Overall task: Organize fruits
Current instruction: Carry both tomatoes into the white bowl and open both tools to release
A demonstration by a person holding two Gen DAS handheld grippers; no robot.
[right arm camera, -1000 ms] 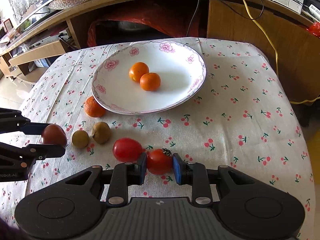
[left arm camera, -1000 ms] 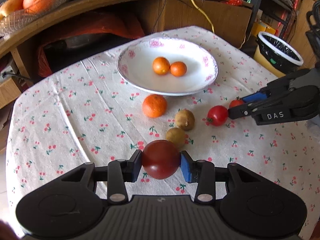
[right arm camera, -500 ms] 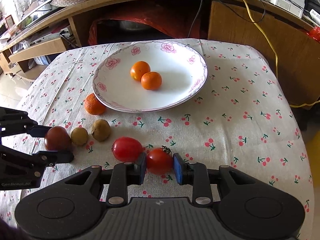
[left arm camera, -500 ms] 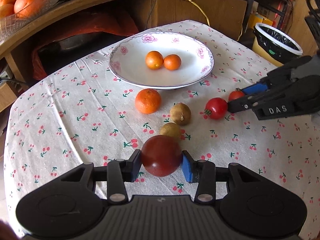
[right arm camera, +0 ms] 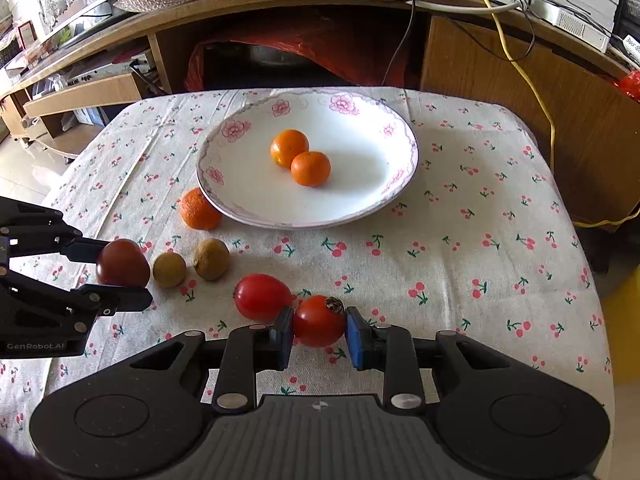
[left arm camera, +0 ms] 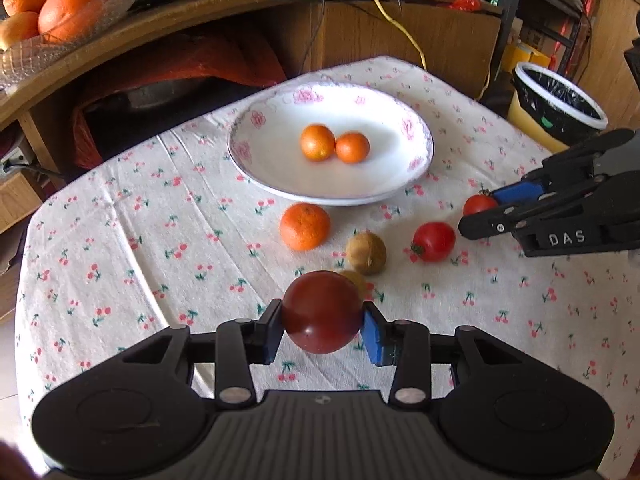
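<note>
**Both claws loaded, plate not yet reached**

Left gripper (left arm camera: 322, 330) pinching a dark red tomato (left arm camera: 322, 312) between its blue pads, held above the cloth, short of the plate (left arm camera: 256, 164). Right gripper (right arm camera: 319, 334) pinching a smaller red tomato (right arm camera: 319, 320), stem end up, low over the tablecloth (right arm camera: 480, 200); whether it is clear of the cloth, cannot tell.

On the plate: two small oranges (right arm camera: 300, 158), touching. Loose on the cloth: one orange (right arm camera: 199, 209) just beside the plate rim, two brown fruits (right arm camera: 190, 262), one oval tomato (right arm camera: 260, 297) near the right claw.

Judgement: step in hand is the carry to the plate. Do it well by:
- lifting enough to clear the raised rim;
- sending one claw in first, as both converge on one dish;
- setting down in bare white area, apart from the oranges, low before releasing, since round fruit rolls;
- light squeeze only; tomato skin likely bruises.
</note>
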